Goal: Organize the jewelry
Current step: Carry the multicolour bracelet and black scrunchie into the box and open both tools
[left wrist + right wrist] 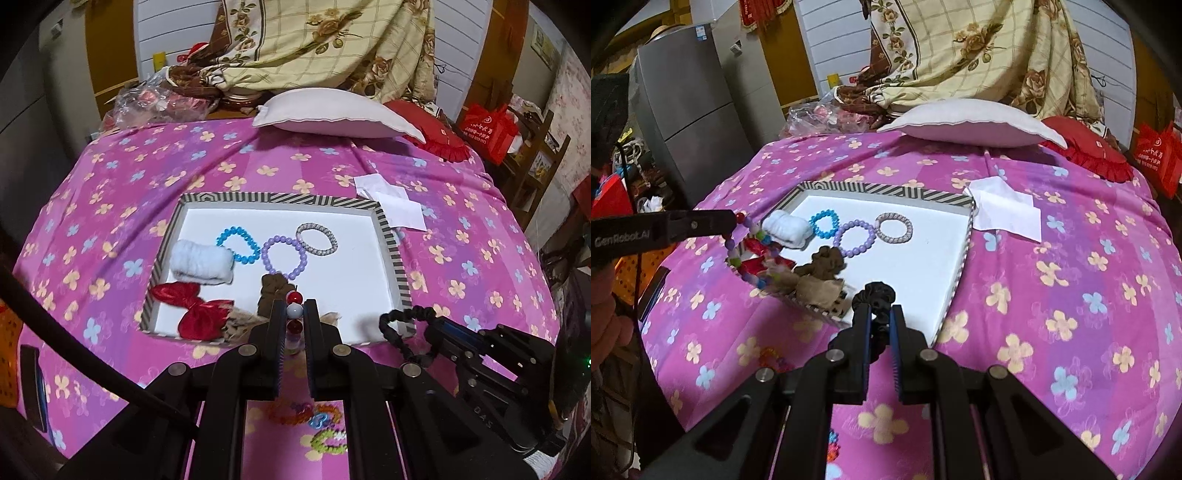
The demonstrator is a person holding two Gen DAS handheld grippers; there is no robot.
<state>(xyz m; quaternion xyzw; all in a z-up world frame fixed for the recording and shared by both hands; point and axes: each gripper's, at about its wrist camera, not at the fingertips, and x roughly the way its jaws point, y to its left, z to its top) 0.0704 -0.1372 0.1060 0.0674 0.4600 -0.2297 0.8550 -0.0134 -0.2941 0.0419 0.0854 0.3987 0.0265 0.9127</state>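
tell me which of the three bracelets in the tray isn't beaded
The silver bracelet, farthest right beside the lilac and blue ones: a woven band, not round beads.

glossy bead bracelet (294,312); matt cloth scrunchie (875,295)

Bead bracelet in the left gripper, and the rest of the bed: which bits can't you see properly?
- Bead bracelet: the left wrist view shows a few beads; the left gripper hides the rest.
- Black scrunchie: right wrist view, lower part hidden by the right gripper.
- Colourful bracelets on the bedspread: left wrist view, partly behind the gripper frame, blurred.
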